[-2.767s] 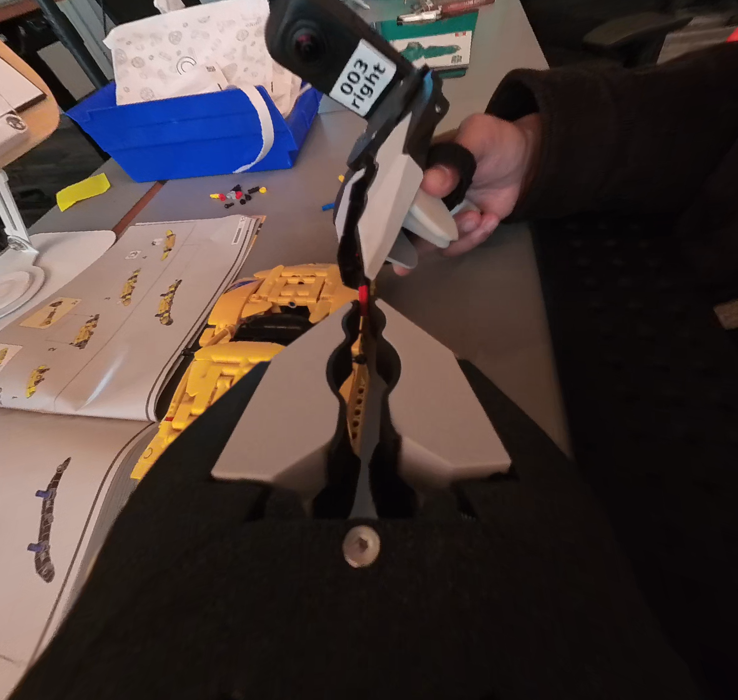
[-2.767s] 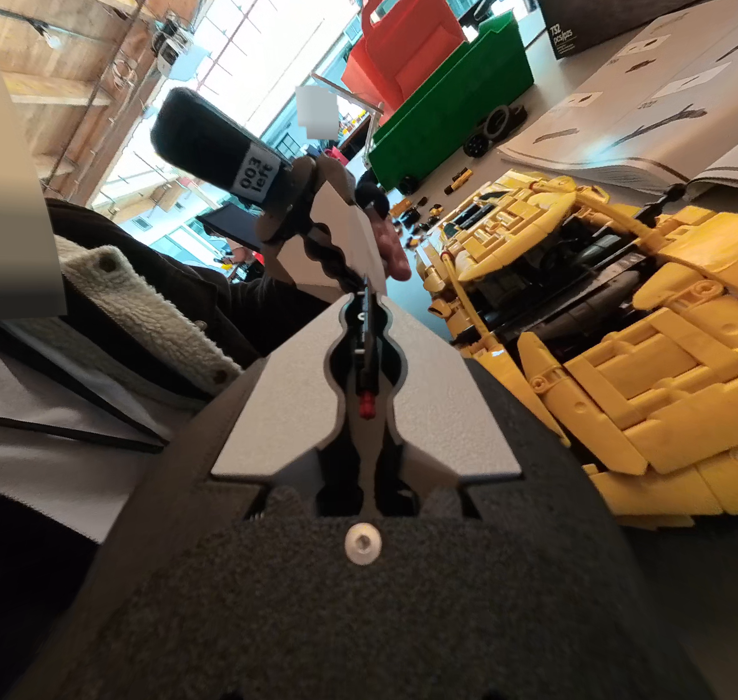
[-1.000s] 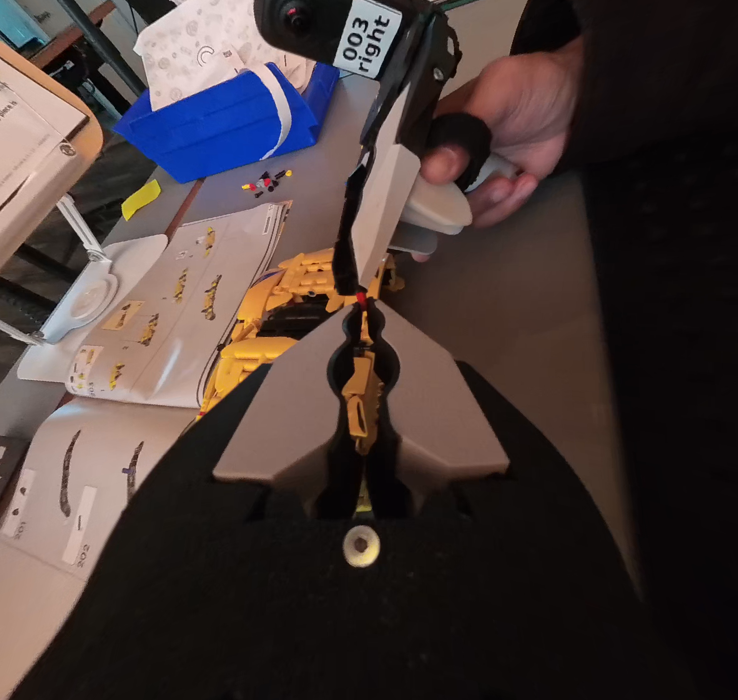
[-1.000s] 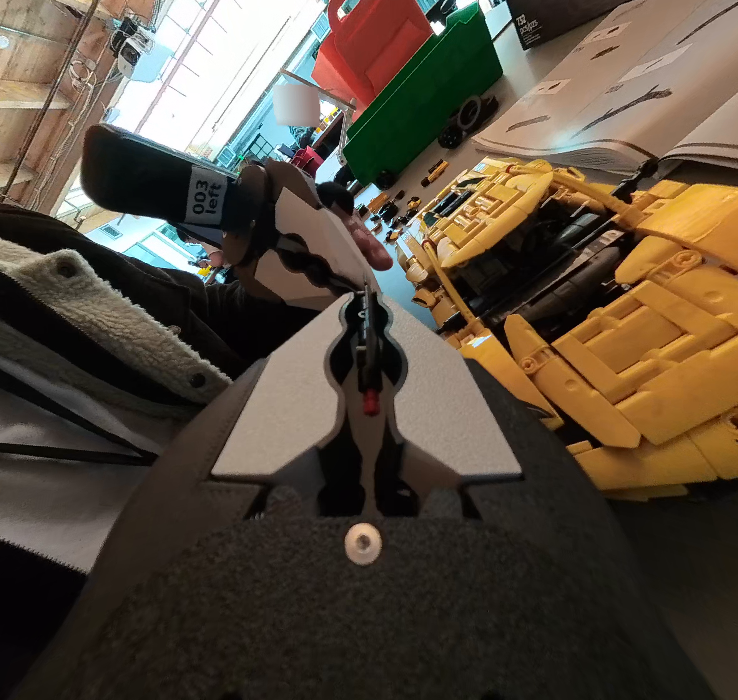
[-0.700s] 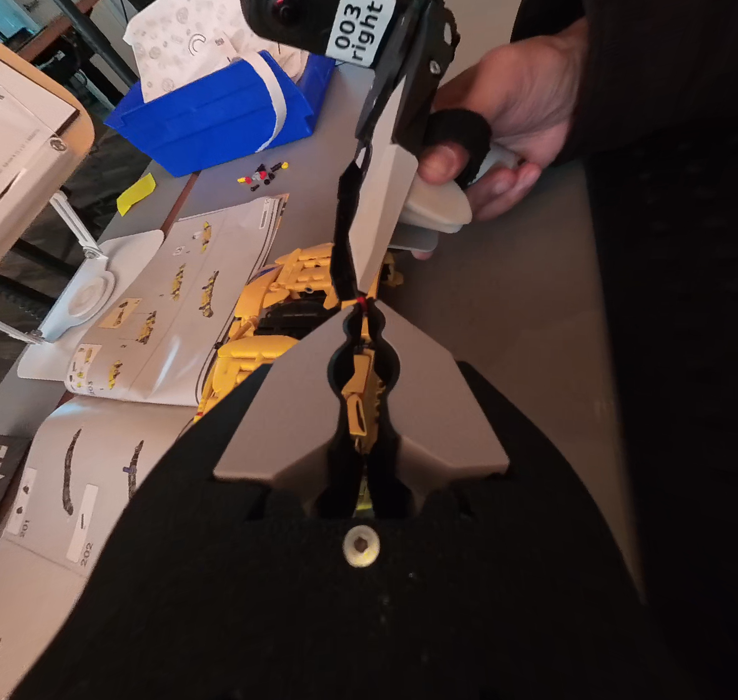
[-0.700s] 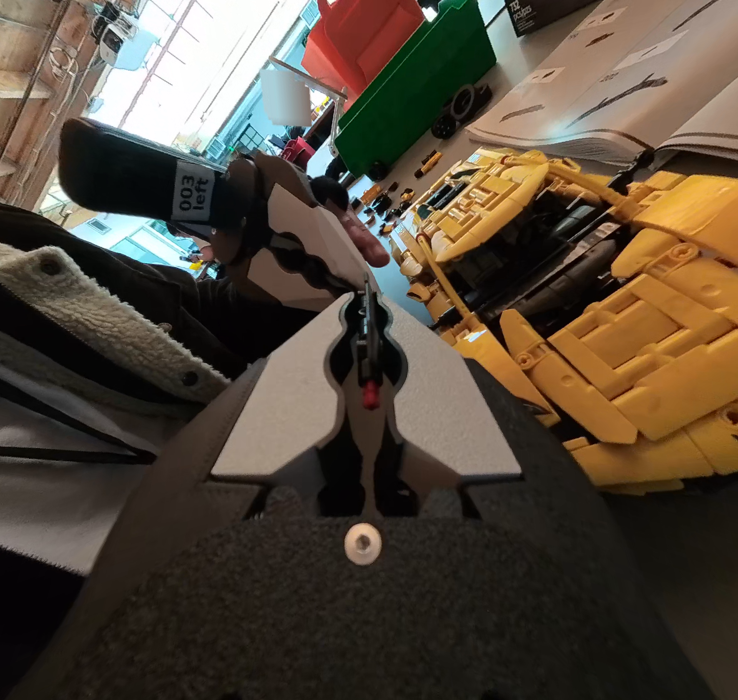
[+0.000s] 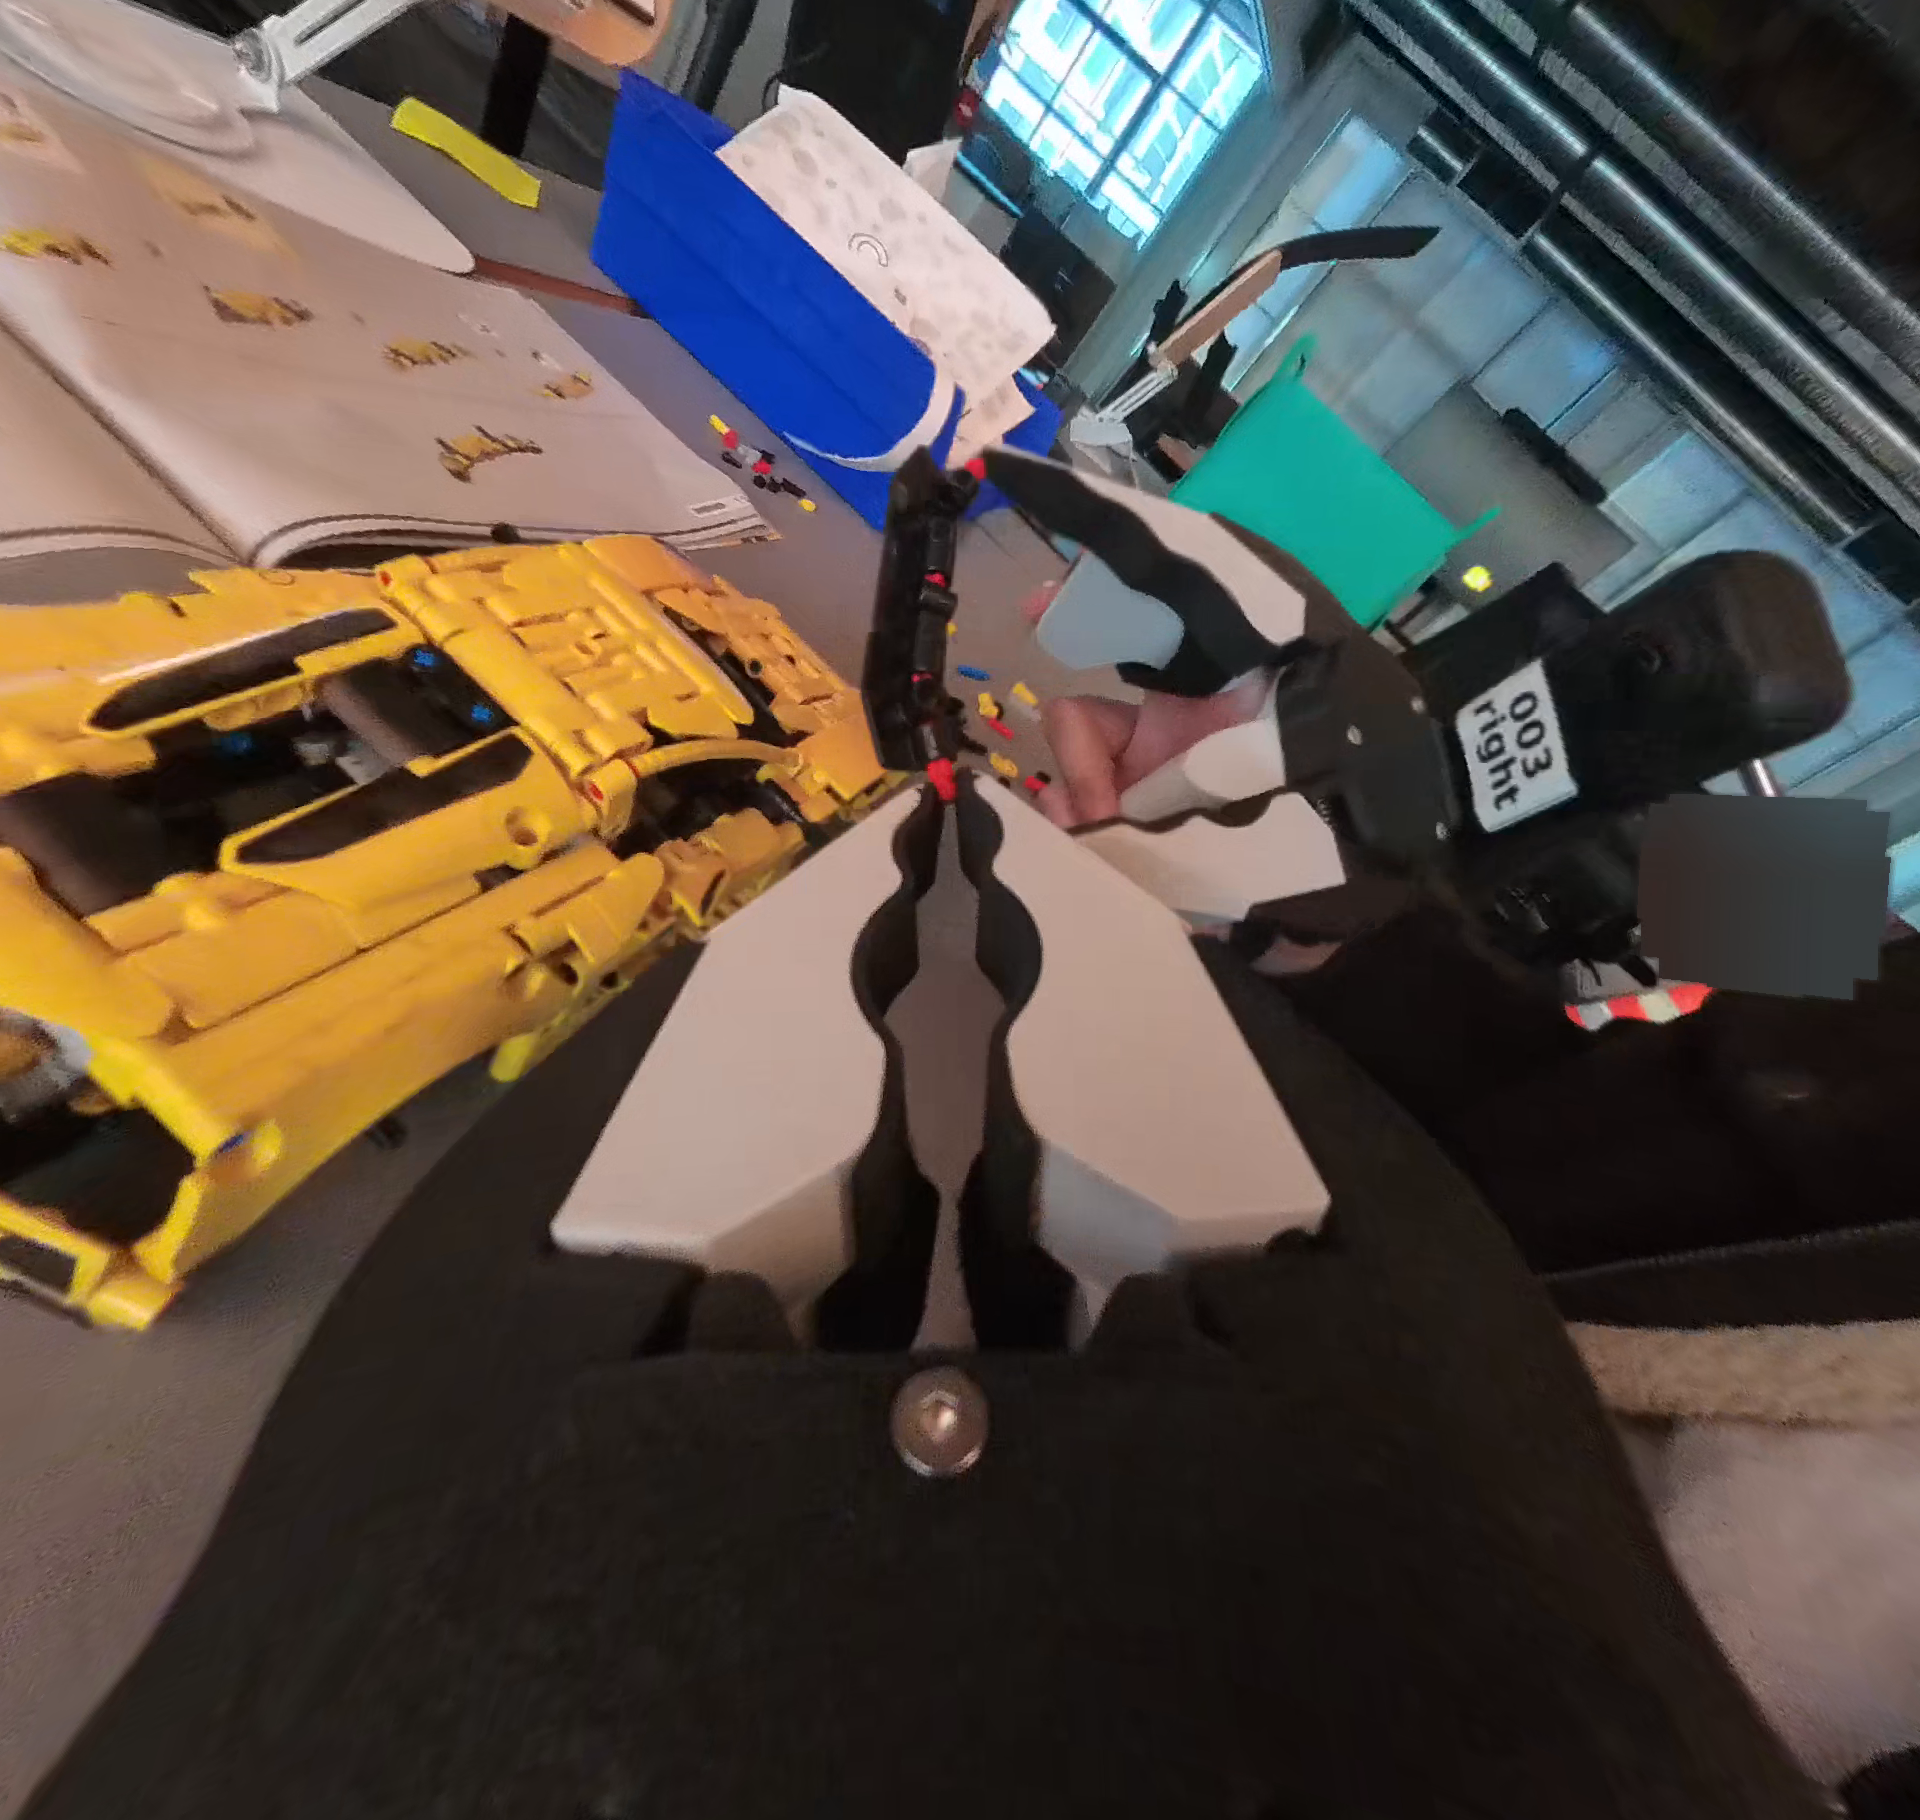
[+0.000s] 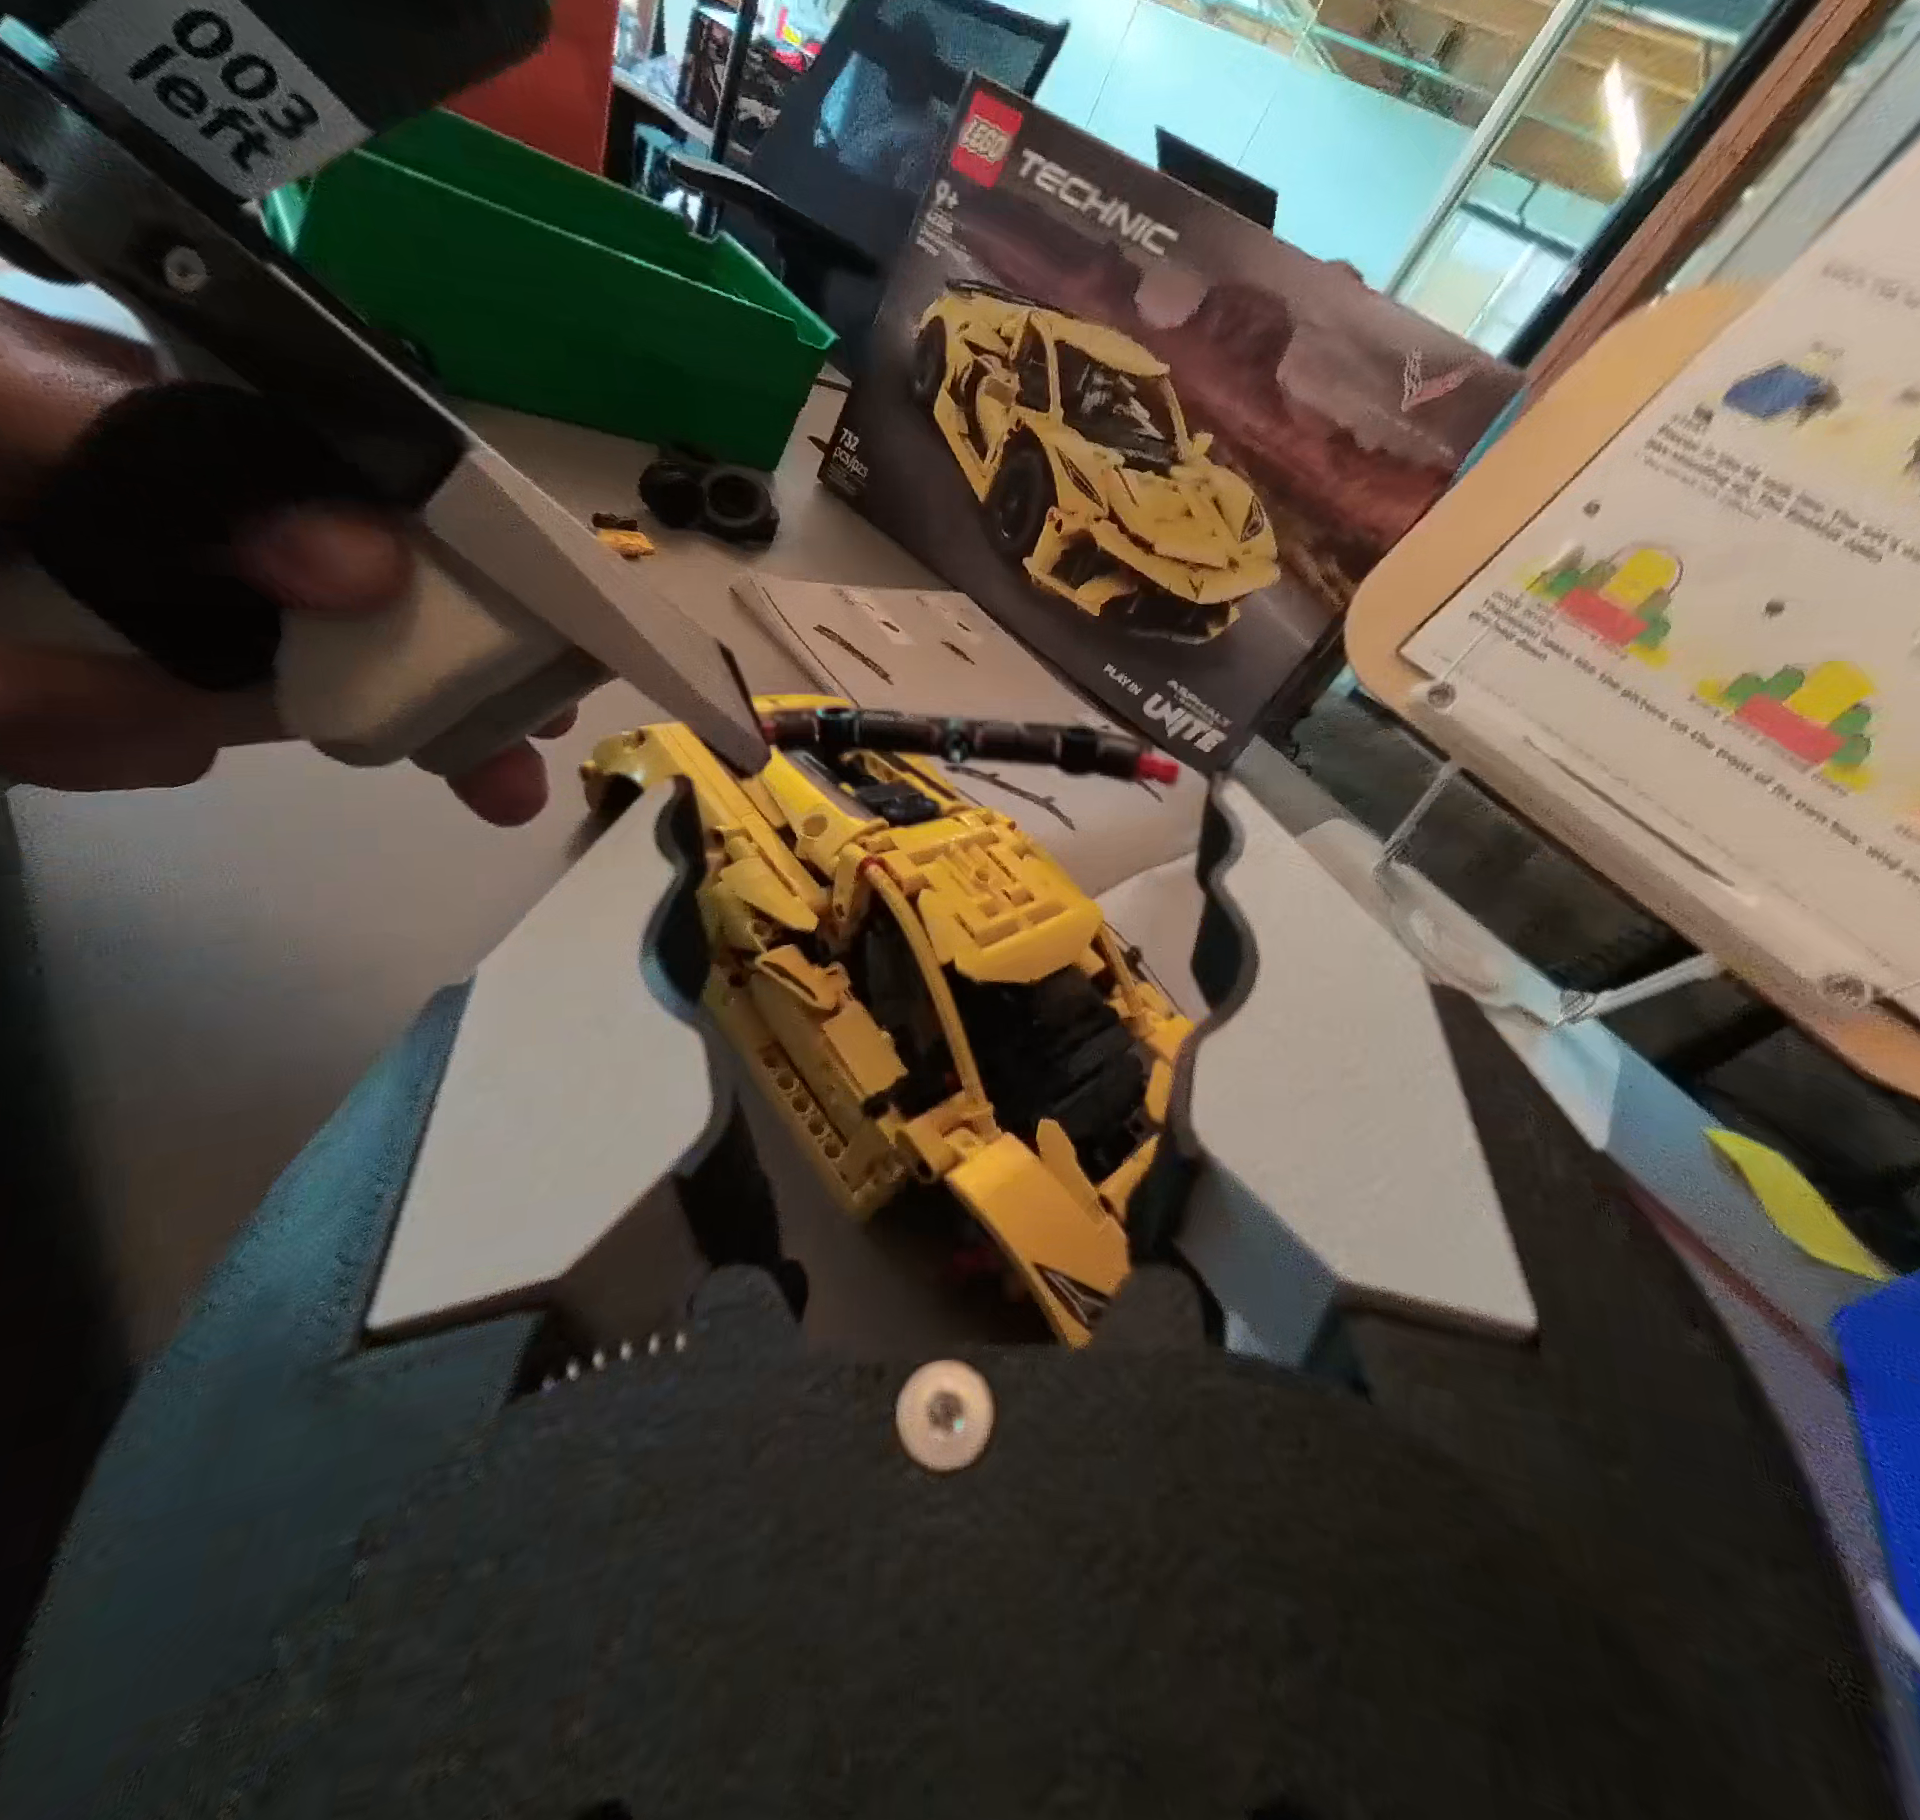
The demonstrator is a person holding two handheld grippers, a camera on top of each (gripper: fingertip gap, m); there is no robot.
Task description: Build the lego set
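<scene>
Lego car (image 8: 914, 1001), yellow and partly built, lies on the grey table (image 7: 125, 1458) just beyond the right gripper (image 8: 940, 814), whose fingers are spread wide and grasp nothing. Above the car, the left gripper (image 7: 943, 802) is clenched on the red-tipped end of a slim black lego strip (image 7: 914, 627), held in the air. Farther off lie an open instruction booklet (image 7: 312, 388), scattered small pieces (image 7: 764, 466) and loose black tyres (image 8: 712, 501). Behind them stand a blue bin (image 7: 748, 316), a green bin (image 8: 540, 295) and the set's box (image 8: 1132, 420).
</scene>
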